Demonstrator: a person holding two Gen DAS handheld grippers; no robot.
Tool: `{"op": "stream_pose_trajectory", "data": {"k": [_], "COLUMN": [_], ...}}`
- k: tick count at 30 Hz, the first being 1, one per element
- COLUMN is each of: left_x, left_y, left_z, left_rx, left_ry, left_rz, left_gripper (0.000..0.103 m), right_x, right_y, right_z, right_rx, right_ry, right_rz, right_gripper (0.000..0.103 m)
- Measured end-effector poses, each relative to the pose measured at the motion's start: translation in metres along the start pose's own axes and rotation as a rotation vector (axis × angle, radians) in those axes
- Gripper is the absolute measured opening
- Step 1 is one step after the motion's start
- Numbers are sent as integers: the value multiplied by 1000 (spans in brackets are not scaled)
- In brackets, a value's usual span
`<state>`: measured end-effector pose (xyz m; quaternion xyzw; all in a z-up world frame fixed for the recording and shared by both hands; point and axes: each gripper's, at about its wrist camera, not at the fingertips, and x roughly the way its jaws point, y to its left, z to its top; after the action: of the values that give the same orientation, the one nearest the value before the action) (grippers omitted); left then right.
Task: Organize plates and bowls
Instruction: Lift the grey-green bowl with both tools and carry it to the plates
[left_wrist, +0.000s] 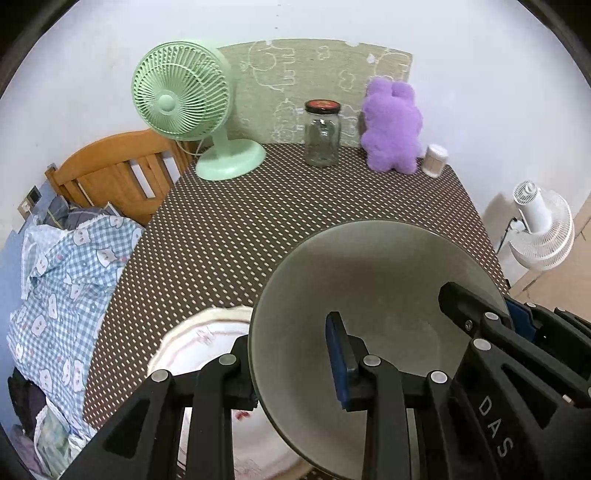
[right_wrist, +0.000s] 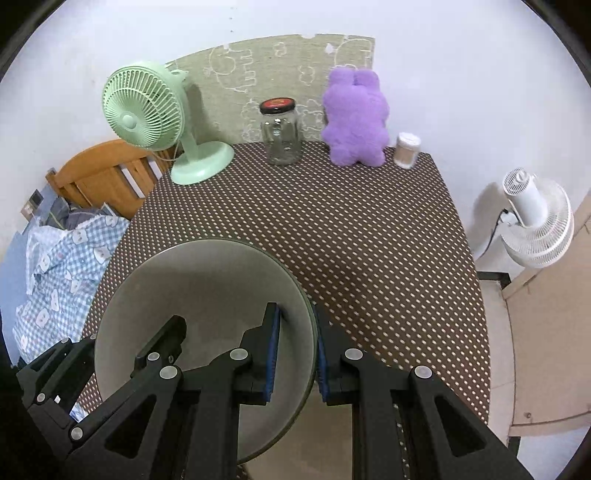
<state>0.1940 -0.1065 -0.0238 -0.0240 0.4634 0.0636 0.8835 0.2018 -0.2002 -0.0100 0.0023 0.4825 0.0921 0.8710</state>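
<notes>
Currently we list one grey bowl (left_wrist: 373, 314), carried clear of the dotted table (left_wrist: 258, 221) between both grippers. Our left gripper (left_wrist: 291, 369) pinches its rim at nine o'clock, our right gripper (right_wrist: 295, 354) at three o'clock; both sets of fingers are narrow, clamped on the wall. A white plate (left_wrist: 207, 343) lies below at eight o'clock, the likely nesting spot.
</notes>
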Motion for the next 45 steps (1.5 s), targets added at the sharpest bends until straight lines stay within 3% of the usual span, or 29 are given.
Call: {"op": "stream_pose_trajectory", "data": {"k": [17,34,45], "left_x": [0,18,20], "left_y": [-47,-59,-53], "left_z": [-40,-65,-66], "left_rx": [19,38,36], "left_ry": [60,142,160], "left_rz": [-21,-24,-35], "left_gripper": [28,28,28], "right_x": [-2,18,19], "right_y": [-50,-62,-55], "right_z": [-46,-75,-75], "right_rx": [8,32,17], "right_ry": [58,139,134], "right_rz": [-25,-29,-40], "right_gripper": [21,21,21]}}
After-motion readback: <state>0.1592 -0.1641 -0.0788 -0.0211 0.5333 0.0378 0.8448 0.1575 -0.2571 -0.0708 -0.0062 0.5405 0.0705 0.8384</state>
